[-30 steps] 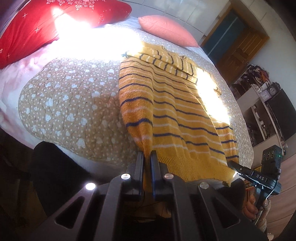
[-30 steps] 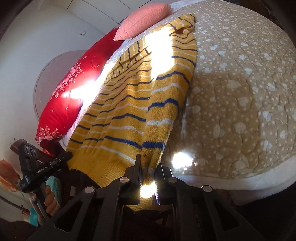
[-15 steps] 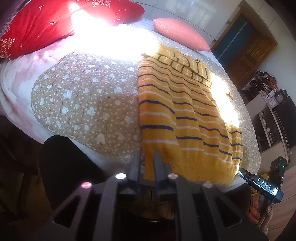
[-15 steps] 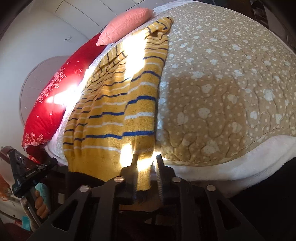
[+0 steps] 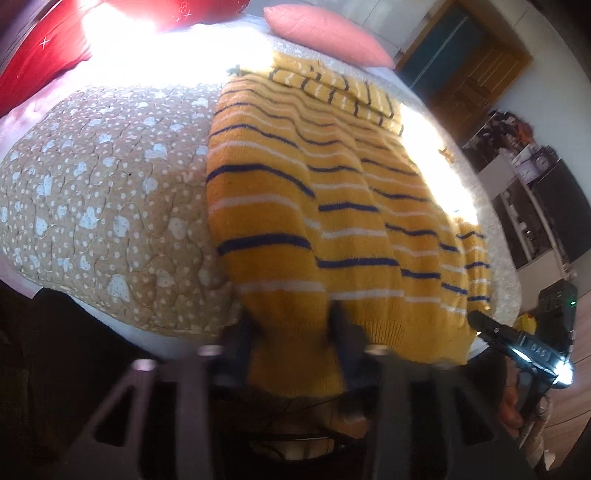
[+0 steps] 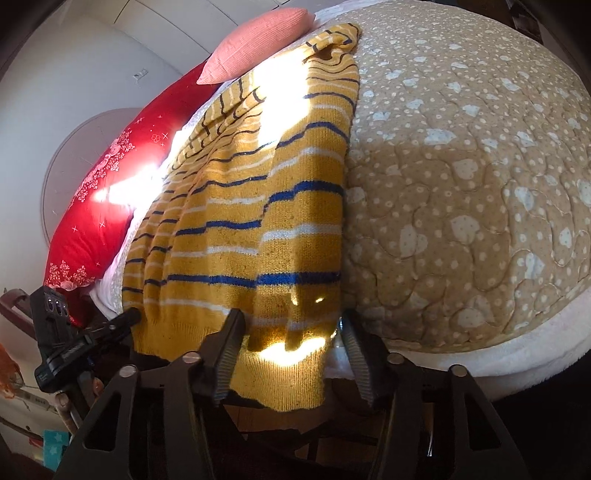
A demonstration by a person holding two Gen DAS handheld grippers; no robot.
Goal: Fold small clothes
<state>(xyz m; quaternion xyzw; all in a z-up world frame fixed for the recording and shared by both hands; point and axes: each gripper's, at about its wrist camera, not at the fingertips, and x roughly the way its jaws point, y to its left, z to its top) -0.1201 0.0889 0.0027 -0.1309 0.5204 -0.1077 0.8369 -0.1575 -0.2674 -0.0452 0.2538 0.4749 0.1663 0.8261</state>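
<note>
Mustard-yellow knit, banded with navy and white stripes, makes up the sweater [image 5: 332, 206] you are working on; it lies lengthwise on the bed over the tan quilt [image 5: 92, 192] dotted with white hearts, its ribbed plain-yellow hem hanging over the near edge of the mattress. At the far end a sleeve with thinner, closer stripes lies folded across the top, near the pink pillow [image 5: 325, 31] and the red pillow [image 6: 107, 184]. Sunlight washes out a patch of the knit and the quilt beyond it. Your left gripper [image 5: 291, 325] has its fingers spread wide on either side of the left hem corner, not pinching it, though this view is blurred. Your right gripper [image 6: 291, 332] likewise has its fingers parted, the right hem corner draped loose between them. On the right gripper's body, seen from the left wrist view, you can read the white letters "DAS"; a small label on the left gripper is too small to read.
</note>
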